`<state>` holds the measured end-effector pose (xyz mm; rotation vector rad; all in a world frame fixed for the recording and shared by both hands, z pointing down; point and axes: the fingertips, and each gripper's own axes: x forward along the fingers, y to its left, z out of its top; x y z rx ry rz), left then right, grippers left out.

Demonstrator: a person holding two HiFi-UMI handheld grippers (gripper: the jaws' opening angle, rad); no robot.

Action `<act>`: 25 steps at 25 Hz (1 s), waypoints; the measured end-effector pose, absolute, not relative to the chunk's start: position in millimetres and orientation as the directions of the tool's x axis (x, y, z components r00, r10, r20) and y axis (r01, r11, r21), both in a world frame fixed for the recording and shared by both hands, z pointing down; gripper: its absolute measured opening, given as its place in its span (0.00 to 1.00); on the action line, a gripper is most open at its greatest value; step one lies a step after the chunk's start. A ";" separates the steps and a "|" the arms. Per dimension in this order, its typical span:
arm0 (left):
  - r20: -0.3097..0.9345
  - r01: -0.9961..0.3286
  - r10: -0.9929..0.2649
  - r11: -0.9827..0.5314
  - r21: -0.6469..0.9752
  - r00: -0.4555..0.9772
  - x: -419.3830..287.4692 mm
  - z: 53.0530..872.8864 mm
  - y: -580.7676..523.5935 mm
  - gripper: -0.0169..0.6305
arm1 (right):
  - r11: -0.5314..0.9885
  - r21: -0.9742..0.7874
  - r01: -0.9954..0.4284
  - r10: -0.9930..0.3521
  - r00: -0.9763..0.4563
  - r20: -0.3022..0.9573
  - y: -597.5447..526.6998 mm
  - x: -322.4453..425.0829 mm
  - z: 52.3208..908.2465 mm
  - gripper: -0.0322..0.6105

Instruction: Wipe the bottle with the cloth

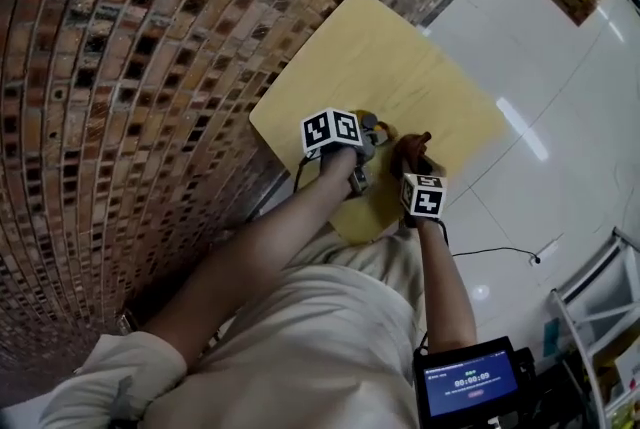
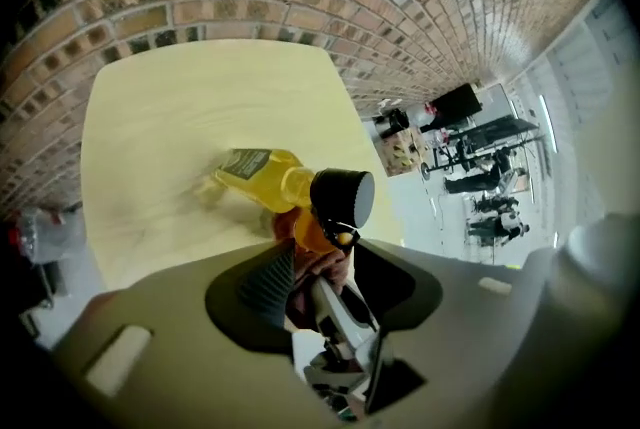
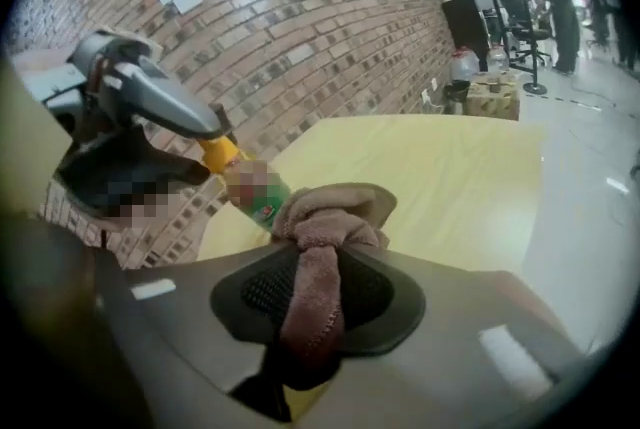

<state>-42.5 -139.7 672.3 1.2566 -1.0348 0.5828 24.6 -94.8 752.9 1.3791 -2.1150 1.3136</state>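
Brick wall point(image 1: 120, 67) backed the desk point(image 1: 400, 57). My left fingers point(image 2: 270, 282) stood spread about the neck of the slick-looking bottle point(image 2: 255, 172), probably its safest hold. My right fingers point(image 3: 262, 292) pinched the soft cloth point(image 3: 330, 217).

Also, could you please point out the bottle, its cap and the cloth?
bottle point(image 2: 272, 181), left gripper view, on its yellow body.
cap point(image 2: 345, 195), left gripper view, on its black side.
cloth point(image 3: 328, 219), right gripper view, on its bunched top.

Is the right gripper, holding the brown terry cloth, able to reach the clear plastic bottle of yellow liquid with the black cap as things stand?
Probably yes. The right gripper is shut on the brown cloth, and its bunched end seems to touch the bottle of yellow liquid; nothing stands between them.
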 end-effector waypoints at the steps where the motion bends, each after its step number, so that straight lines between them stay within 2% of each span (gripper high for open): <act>1: 0.879 -0.859 -0.179 0.197 0.473 0.443 -44.5 669.3 -139.6 0.34 | 0.137 -0.546 -0.826 -0.594 -0.510 0.622 -88.3 26.5 745.9 0.21; 6: 0.882 -0.913 -0.234 -0.098 0.397 0.409 -53.4 661.8 -142.5 0.34 | 0.368 -0.599 -0.711 -0.595 -0.676 0.436 -67.7 -23.3 696.3 0.21; 9: 0.873 -0.904 -0.240 -0.170 0.392 0.424 -45.0 660.9 -146.0 0.33 | 0.445 -0.592 -0.673 -0.573 -0.721 0.389 -76.5 -48.8 676.4 0.21; 12: 0.885 -0.913 -0.249 -0.214 0.346 0.394 -39.2 657.5 -151.1 0.33 | 0.444 -0.599 -0.667 -0.566 -0.727 0.390 -90.2 -57.2 677.1 0.21; 15: 0.896 -0.928 -0.254 -0.173 0.329 0.364 -41.2 659.8 -153.7 0.26 | 0.373 -0.657 -0.656 -0.560 -0.723 0.404 -99.1 -55.5 695.8 0.21; 20: 0.894 -0.924 -0.239 -0.149 0.351 0.379 -39.2 659.2 -159.9 0.26 | 0.213 -0.763 -0.610 -0.509 -0.736 0.446 -106.8 -61.6 731.1 0.21; 25: 0.888 -0.916 -0.232 -0.036 0.400 0.397 -41.4 663.1 -160.7 0.26 | -0.160 -0.795 -0.585 -0.463 -0.667 0.584 -106.1 -52.1 788.8 0.21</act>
